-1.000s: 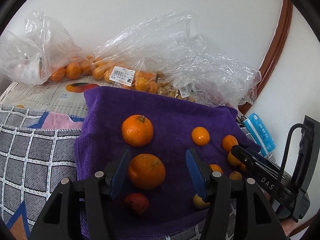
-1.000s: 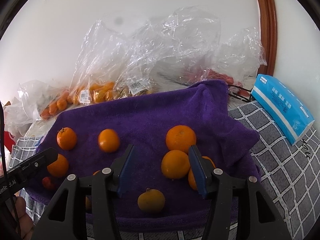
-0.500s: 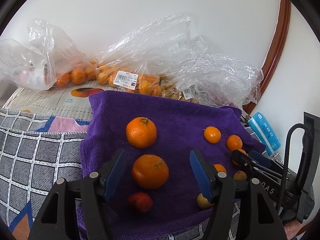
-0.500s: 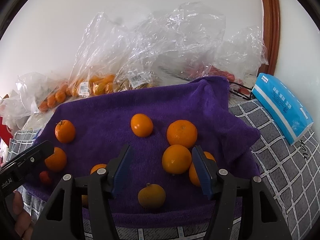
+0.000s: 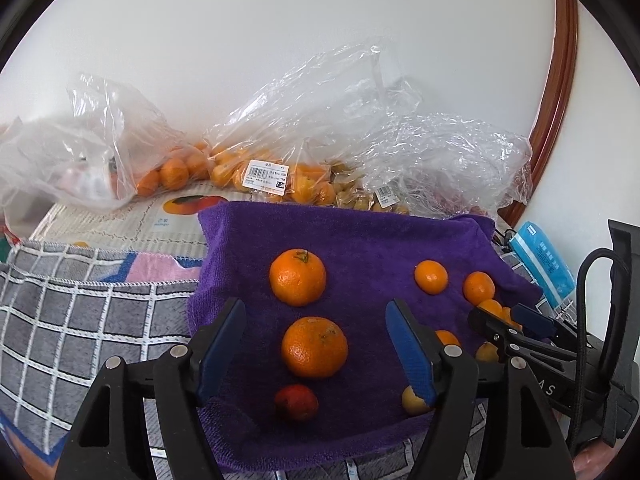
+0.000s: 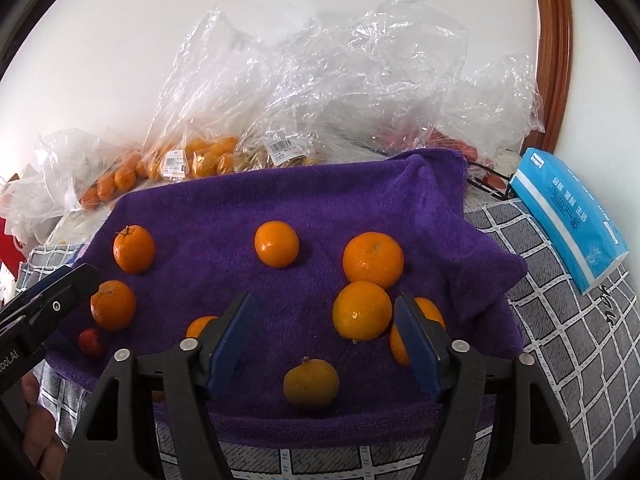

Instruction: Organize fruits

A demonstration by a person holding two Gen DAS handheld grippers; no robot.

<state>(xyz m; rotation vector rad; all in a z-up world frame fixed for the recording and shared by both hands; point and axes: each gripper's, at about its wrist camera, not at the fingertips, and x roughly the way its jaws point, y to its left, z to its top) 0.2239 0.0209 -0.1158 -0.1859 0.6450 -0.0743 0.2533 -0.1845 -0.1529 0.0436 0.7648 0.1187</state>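
Left gripper [image 5: 316,344]: jaws just opening, wide, nothing gripped, above orange [image 5: 314,347] on towel [image 5: 360,236].
Right gripper [image 6: 326,334]: also just opening, empty, over towel front.

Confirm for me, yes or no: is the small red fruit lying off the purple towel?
No. The small red fruit lies on the purple towel, near its front edge, just below a large orange.
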